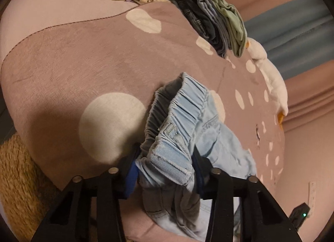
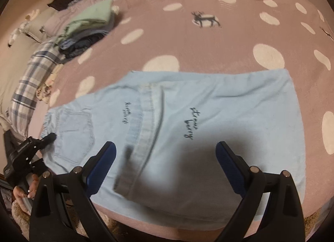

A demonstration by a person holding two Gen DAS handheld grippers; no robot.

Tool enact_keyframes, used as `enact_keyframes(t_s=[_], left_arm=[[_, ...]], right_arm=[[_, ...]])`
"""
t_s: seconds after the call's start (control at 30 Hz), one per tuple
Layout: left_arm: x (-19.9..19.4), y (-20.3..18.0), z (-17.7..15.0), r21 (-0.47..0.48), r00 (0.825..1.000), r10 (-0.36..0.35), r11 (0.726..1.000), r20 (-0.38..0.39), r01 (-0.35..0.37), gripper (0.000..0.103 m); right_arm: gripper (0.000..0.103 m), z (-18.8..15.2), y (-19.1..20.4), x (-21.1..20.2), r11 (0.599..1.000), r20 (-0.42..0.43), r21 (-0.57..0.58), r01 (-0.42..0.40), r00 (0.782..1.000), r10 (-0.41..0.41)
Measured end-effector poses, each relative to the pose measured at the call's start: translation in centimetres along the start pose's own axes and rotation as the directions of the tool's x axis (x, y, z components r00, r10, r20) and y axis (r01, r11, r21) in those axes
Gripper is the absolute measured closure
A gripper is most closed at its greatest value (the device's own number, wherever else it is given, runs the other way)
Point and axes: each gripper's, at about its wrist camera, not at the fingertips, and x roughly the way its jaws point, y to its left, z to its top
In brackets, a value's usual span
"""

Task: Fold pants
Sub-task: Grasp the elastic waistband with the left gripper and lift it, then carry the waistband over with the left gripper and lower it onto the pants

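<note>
The left hand-held gripper [image 1: 165, 169] pinches the elastic waistband [image 1: 183, 104] of the light-blue denim pants [image 2: 208, 117]. The right hand-held gripper [image 2: 165, 148] hovers wide open over them on the spotted bedspread [image 2: 167, 33].

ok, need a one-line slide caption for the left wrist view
Left claw shut on the elastic waistband of light blue pants over a dotted pink blanket, folded clothes stack behind.

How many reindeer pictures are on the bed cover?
2 show in the right wrist view: one whole reindeer above the pants, and part of another at the right edge. More may be hidden.
</note>
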Motion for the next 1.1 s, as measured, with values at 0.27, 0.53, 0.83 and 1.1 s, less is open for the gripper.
enact_keyframes(t_s=[0.27,0.53,0.83,1.1], left_arm=[[-2.3,-3.5,0.3,0.083,0.998,-0.035,0.996,0.046,0.031,0.067],[-3.7,-8.4,-0.2,0.234,0.994,-0.058,0.972,0.092,0.035,0.068],[-3.6,-14.1,-1.2,0.383,0.990,-0.112,0.921,0.085,0.072,0.069],[-2.1,-19.2,-3.4,0.504,0.984,-0.175,0.852,0.015,0.144,0.070]], right_arm=[[0.007,0.5,-0.4,-0.2,1.000,0.017,0.014,0.006,1.000,-0.006],[0.007,0.3,-2.0,-1.0,0.999,0.039,0.053,0.005,0.999,-0.007],[0.007,0.3,-4.4,-2.1,0.991,0.079,0.131,0.008,0.997,-0.018],[0.007,0.1,-6.0,-3.6,0.984,0.095,0.171,0.042,0.994,-0.059]])
